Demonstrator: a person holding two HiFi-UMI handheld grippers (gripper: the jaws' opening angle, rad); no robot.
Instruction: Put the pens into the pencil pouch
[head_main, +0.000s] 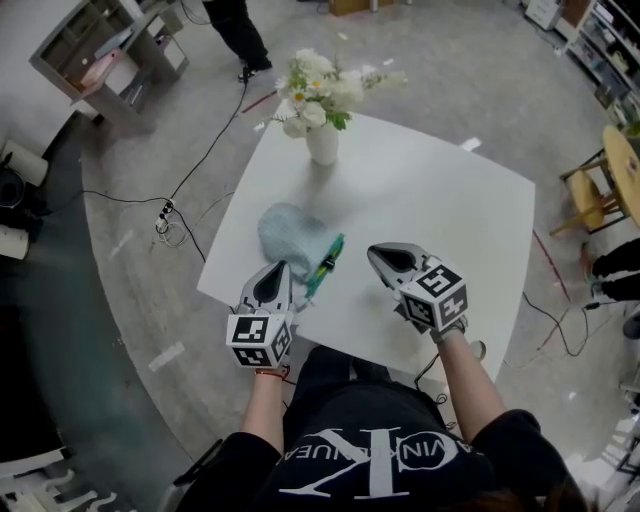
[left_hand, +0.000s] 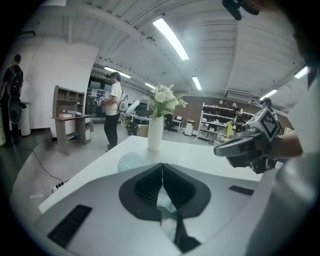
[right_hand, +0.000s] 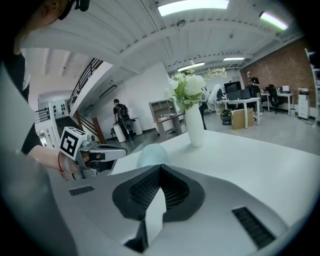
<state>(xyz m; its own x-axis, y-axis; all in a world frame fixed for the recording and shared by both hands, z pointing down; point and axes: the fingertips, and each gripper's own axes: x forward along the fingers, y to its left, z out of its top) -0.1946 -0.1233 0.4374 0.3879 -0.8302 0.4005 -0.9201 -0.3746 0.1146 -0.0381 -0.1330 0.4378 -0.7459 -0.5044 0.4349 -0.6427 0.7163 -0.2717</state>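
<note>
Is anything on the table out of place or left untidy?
The green pen lies slanted along the edge of the light blue pouch, mostly exposed rather than tucked inside. The vase stands upright; nothing is spilled.

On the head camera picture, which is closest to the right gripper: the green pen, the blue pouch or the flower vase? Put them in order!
1. green pen: nearest, just to the left of the right gripper.
2. blue pouch: next, further left, past the pen.
3. flower vase: farthest, at the far side of the table.
</note>
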